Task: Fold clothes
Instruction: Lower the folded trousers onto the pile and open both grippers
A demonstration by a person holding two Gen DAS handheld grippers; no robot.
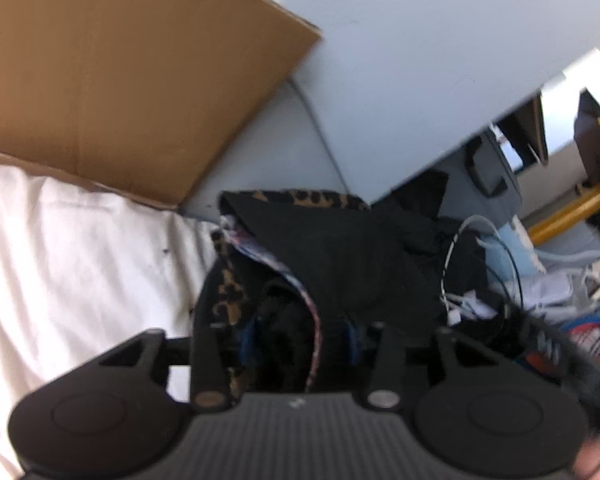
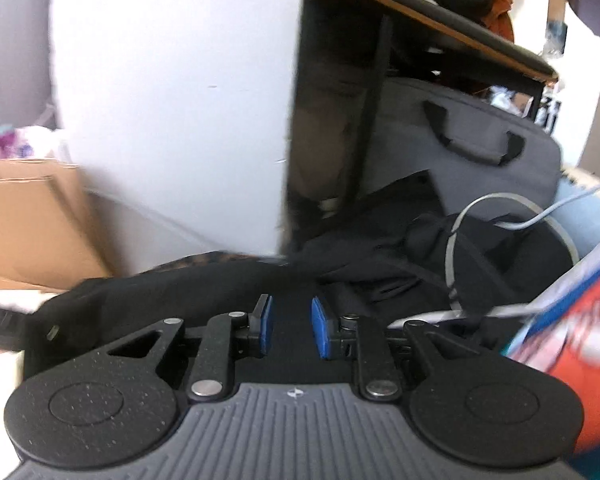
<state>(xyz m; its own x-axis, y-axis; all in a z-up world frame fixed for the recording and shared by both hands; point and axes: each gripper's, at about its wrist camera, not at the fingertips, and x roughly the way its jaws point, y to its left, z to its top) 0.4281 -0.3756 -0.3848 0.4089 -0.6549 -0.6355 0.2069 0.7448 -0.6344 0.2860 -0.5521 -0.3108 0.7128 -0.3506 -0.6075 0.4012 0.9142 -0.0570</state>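
A black garment [image 1: 332, 248] with a leopard-print lining [image 1: 228, 288] lies bunched on the white sheet [image 1: 80, 260] in the left wrist view. My left gripper [image 1: 302, 336] is right over it. Its jaws stand apart, with a dark fold of the cloth and a patterned edge rising between the half-hidden blue pads [image 1: 252, 336]. In the right wrist view the same black garment [image 2: 160, 292] spreads under my right gripper [image 2: 293, 326]. Its blue pads [image 2: 266, 326] stand a little apart with a plain gap between them, and the cloth lies just below.
A cardboard box [image 1: 120, 72] stands at the back left beside a pale panel [image 1: 420, 60]. To the right are a looped white cable [image 1: 460, 240], a grey bag with handles [image 2: 480, 148], a yellow bar [image 1: 568, 208] and a red and blue package [image 2: 580, 340].
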